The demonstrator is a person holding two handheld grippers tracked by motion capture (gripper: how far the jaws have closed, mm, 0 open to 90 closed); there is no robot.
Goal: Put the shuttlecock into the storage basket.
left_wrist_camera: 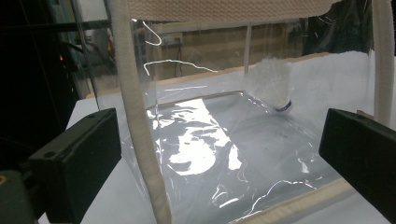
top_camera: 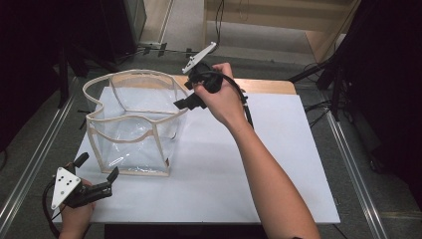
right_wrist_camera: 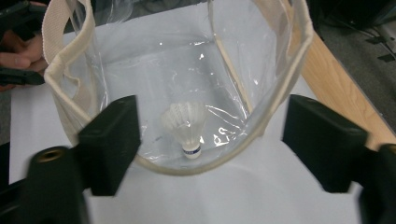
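A clear plastic bag [top_camera: 130,139] with cream fabric trim stands open on the white table [top_camera: 278,164]. A white shuttlecock [right_wrist_camera: 186,127] rests inside it, cork down, near the right wall; through the plastic the shuttlecock [left_wrist_camera: 274,86] looks hazy. My right gripper [top_camera: 186,93] hovers over the bag's right rim [right_wrist_camera: 292,65], jaws wide apart and nothing between them; the right gripper [right_wrist_camera: 217,140] looks down into the bag. My left gripper [top_camera: 98,167] sits low by the bag's near left corner, open and holding nothing. The left gripper [left_wrist_camera: 219,154] faces the bag's corner seam [left_wrist_camera: 140,140].
A wooden strip [top_camera: 263,85] runs along the table's far edge. Metal rails [top_camera: 348,164] flank both sides on the grey floor. Bare white surface lies right of the bag and in front of it. The person's other hand [right_wrist_camera: 18,56] shows beyond the bag.
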